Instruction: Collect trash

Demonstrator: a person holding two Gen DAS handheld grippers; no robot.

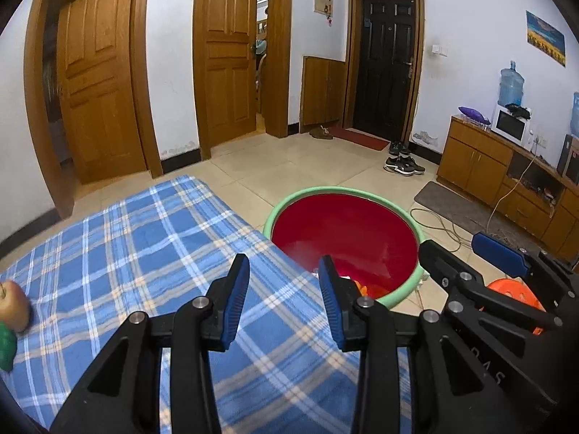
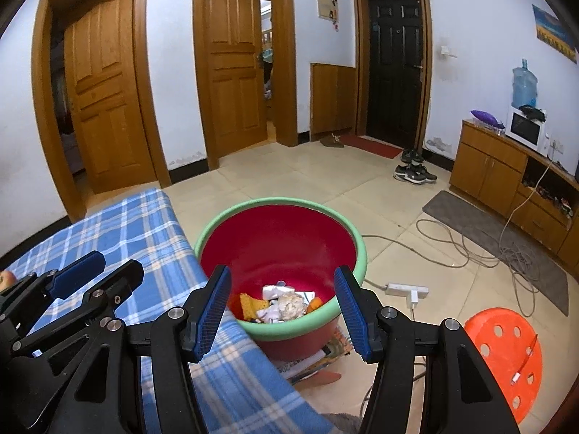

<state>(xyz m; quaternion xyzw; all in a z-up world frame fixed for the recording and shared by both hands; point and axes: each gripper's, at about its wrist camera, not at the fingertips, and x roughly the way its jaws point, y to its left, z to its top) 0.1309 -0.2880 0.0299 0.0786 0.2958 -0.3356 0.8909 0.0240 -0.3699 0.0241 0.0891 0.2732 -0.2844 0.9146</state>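
Observation:
A red basin with a green rim (image 2: 358, 249) stands on the floor beside the table's corner; crumpled paper and orange scraps (image 2: 286, 305) lie in its bottom. The same basin (image 1: 289, 200) shows past the blue plaid tablecloth (image 1: 144, 238) in the left wrist view. My left gripper (image 1: 284, 278) hovers open over the cloth's edge, nothing between its blue pads. My right gripper (image 2: 282, 285) stands open above the basin's near rim, also empty. Each gripper appears in the other's view: the right gripper (image 1: 477, 249) at the right, the left gripper (image 2: 97, 266) at the left.
An apple (image 1: 12, 305) and something green (image 1: 7, 347) lie on the cloth at far left. An orange stool (image 2: 506, 354), a power strip (image 2: 405, 289), cables (image 2: 470, 249) and a grey mat (image 2: 499, 238) are on the floor right of the basin. A wooden cabinet (image 2: 499, 170) lines the right wall.

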